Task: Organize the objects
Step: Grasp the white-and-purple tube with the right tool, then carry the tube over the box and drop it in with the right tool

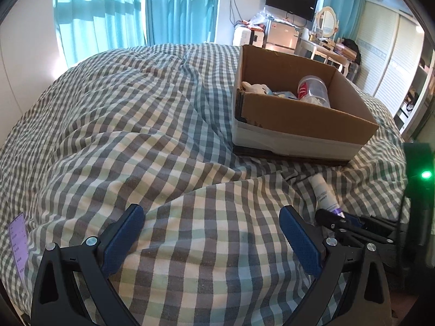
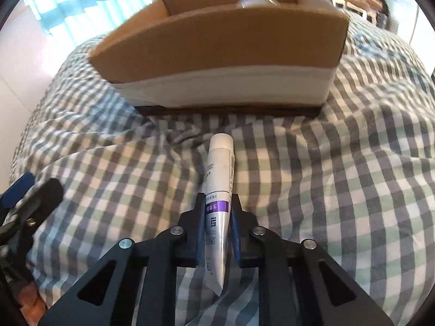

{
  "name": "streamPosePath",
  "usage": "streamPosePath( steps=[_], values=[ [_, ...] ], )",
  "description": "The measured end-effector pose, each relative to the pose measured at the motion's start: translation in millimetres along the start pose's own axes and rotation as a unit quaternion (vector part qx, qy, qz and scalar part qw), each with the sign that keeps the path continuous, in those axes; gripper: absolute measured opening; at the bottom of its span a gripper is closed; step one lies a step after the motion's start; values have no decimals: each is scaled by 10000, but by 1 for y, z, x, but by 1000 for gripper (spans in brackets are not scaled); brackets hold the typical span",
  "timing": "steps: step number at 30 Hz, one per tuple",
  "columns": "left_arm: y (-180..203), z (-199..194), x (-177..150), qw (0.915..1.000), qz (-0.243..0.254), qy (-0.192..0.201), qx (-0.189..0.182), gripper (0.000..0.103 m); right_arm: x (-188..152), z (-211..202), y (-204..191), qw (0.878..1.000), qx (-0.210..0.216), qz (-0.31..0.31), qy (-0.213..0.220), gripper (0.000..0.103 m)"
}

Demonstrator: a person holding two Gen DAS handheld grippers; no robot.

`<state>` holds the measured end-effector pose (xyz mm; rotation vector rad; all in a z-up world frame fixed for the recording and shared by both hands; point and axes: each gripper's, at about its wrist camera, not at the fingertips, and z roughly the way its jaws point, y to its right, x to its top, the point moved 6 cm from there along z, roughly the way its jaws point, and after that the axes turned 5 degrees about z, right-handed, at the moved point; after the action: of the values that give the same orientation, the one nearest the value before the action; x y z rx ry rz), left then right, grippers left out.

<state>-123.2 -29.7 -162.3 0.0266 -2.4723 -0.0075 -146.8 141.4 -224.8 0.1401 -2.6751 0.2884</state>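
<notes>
My right gripper [image 2: 217, 203] is shut on a white tube [image 2: 219, 168] with a purple band, cap pointing toward the cardboard box [image 2: 217, 40]. The tube is held just above the checked bed cover, short of the box's near wall. In the left wrist view the tube [image 1: 323, 190] and the right gripper [image 1: 339, 218] show at lower right. My left gripper [image 1: 212, 222] is open and empty over the cover, left of the box [image 1: 299, 114]. The box holds a clear jar [image 1: 312, 91] with a red label, a white soft item [image 1: 255, 88] and a blue packet.
The box stands on a dark flat board [image 2: 228, 111] on the bed. A phone with a lit purple screen [image 1: 18, 247] lies at the left edge of the cover. Curtains, a wall TV, a fridge and a dressing table stand beyond the bed.
</notes>
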Motion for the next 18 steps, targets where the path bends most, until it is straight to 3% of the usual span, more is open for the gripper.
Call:
streamPosePath(
  steps=[6,10,18],
  values=[
    [11,-8,-1,9998,207,48,-41,102,0,-26,-15,9988,93,-352,312,16],
    [18,-18,4,9995,305,103,-75,102,-1,-52,-1,9977,188,-423,486,16],
    [25,-44,33,9989,344,316,-81,102,21,-102,-1,9936,294,-454,991,16]
  ],
)
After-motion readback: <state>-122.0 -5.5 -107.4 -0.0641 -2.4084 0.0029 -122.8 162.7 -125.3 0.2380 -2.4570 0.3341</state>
